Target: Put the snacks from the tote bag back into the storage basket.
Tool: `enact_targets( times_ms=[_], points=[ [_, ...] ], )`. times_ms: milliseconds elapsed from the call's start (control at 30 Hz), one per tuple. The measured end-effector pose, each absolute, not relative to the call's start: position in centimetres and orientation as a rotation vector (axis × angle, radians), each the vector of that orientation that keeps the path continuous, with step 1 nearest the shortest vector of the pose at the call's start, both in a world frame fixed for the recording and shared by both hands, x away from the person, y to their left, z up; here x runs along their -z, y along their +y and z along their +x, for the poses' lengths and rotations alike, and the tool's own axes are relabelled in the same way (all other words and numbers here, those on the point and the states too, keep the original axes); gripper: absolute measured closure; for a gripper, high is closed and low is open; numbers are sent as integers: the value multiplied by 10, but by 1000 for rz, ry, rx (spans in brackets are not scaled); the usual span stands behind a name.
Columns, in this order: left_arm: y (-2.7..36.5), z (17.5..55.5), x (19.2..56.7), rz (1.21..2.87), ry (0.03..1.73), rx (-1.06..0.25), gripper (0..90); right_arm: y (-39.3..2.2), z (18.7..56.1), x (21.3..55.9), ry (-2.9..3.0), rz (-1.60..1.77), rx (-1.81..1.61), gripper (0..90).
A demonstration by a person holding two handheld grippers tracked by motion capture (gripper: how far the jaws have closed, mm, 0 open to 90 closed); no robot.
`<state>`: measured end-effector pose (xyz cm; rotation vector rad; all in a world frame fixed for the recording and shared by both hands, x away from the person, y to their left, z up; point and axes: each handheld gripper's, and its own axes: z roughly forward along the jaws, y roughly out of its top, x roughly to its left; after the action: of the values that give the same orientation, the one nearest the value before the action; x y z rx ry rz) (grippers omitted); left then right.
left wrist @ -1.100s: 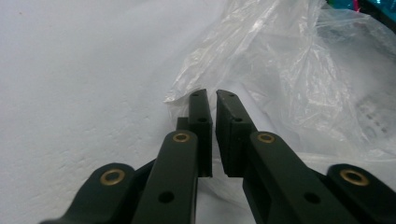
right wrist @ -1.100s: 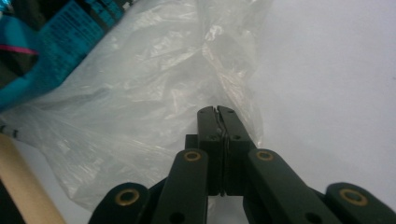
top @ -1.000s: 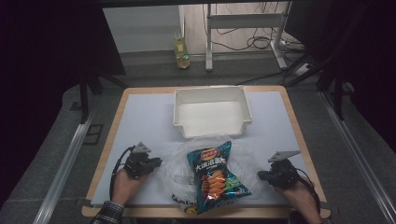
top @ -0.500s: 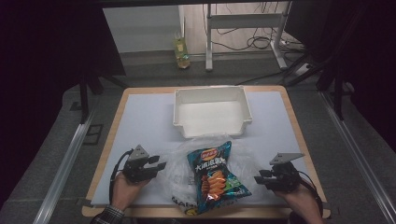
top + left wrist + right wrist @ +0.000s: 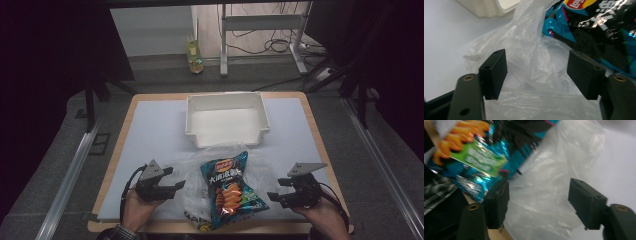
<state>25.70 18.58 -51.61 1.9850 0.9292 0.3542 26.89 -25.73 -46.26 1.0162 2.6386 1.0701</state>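
jaws of the left gripper (image 5: 172, 181) and right gripper (image 5: 276, 194) have just been opening, gripping nothing, leaving the chip bag (image 5: 230, 187) seemingly resting on the plastic bag (image 5: 197, 175), so bagging looks undone.

Glossy foil crisp bag (image 5: 230, 187) on thin, crinkled clear plastic bag (image 5: 200, 195); tray (image 5: 227, 120) seemingly matt plastic.

A blue chip bag (image 5: 230, 186) lies on a clear plastic bag (image 5: 200, 180) between the left gripper (image 5: 172, 184) and right gripper (image 5: 276, 192), jaws just opening, near a white bin (image 5: 227, 120) on the table (image 5: 150, 125).
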Motion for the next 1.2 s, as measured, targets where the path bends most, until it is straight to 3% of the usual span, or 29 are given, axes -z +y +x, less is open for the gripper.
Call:
enact_targets(
  times_ms=[400, 700, 833, 933, 1200],
  points=[
    [181, 256, 519, 2008, 922, -357, 209, -213, 285, 449, 2716, 921, -1116, 268],
    [177, 256, 520, 2038, 905, -364, 209, -161, 303, 462, 2777, 997, -1119, 89],
    [176, 256, 520, 2045, 897, -368, 212, -145, 308, 473, 2790, 1001, -1028, 75],
    [176, 256, 520, 2052, 894, -369, 215, -144, 310, 481, 2814, 1019, -998, 111],
    [174, 258, 523, 2088, 908, -384, 219, -154, 310, 486, 2872, 1089, -1102, 379]
  ],
)
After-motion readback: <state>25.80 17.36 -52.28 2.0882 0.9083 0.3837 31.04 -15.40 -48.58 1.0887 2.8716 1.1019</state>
